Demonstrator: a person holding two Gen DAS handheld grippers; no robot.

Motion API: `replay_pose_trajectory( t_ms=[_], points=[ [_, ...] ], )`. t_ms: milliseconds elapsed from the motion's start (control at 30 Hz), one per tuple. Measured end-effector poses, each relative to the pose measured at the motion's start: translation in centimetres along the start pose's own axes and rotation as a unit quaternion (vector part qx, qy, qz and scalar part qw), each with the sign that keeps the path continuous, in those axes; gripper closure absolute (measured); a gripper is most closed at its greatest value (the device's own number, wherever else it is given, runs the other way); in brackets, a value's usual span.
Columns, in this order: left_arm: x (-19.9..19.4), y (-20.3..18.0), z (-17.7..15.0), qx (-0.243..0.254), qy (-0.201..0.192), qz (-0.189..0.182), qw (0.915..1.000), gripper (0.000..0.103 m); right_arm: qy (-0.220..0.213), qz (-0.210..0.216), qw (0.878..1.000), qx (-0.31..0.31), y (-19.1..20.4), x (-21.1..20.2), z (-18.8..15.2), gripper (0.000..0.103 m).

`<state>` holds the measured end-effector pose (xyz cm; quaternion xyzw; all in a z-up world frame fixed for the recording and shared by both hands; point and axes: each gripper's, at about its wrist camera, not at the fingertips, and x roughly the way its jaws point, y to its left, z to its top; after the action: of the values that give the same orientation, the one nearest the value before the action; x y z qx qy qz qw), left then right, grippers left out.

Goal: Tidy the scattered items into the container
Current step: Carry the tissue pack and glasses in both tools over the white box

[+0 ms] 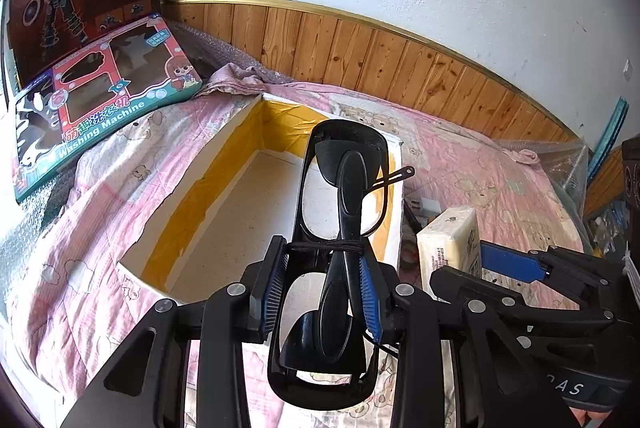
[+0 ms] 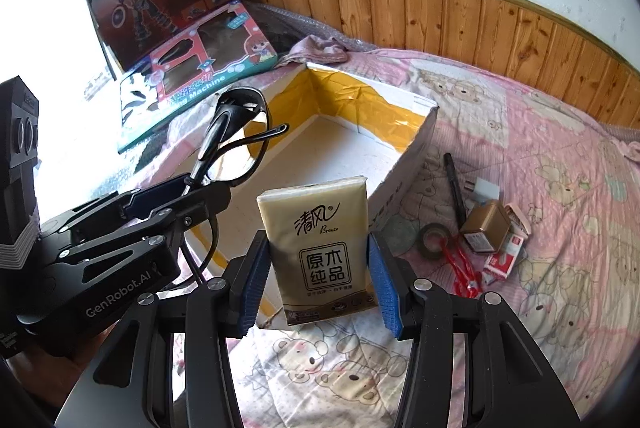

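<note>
My left gripper (image 1: 322, 288) is shut on a pair of black glasses (image 1: 340, 187), held upright above the near end of an open white cardboard box (image 1: 224, 228) with yellow tape inside. The right gripper (image 2: 316, 268) is shut on a beige tissue pack (image 2: 320, 244), held above the box's (image 2: 404, 163) near right corner. From the right wrist view the left gripper (image 2: 196, 187) with the glasses (image 2: 236, 139) shows at left. In the left wrist view the tissue pack (image 1: 452, 244) and right gripper (image 1: 484, 260) appear at right. The box looks empty inside.
Loose on the pink quilt right of the box lie a black pen (image 2: 454, 183), white plug (image 2: 486, 189), brown small box (image 2: 486, 224), tape roll (image 2: 432, 240), red cord (image 2: 462, 264) and a red-white packet (image 2: 506, 258). Two toy boxes (image 2: 192, 67) lean at far left. A wood-panelled wall (image 2: 480, 23) runs behind.
</note>
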<state>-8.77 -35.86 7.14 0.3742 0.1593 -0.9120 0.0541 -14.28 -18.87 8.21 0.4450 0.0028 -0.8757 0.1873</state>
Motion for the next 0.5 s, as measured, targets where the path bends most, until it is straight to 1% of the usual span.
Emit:
replay_pose_trajectory(
  t_ms=[267,500],
  points=[
    [0.9,1.9,0.7,-0.014,0.011,0.004,0.9998,0.067,0.001,0.009,1.0,-0.016,1.3,1.2,1.7,0.052],
    [2.4,3.6,0.9,-0.032,0.035,0.001,0.9989,0.067,0.006,0.017,0.999,-0.03,1.9,2.6,2.8,0.052]
  ],
)
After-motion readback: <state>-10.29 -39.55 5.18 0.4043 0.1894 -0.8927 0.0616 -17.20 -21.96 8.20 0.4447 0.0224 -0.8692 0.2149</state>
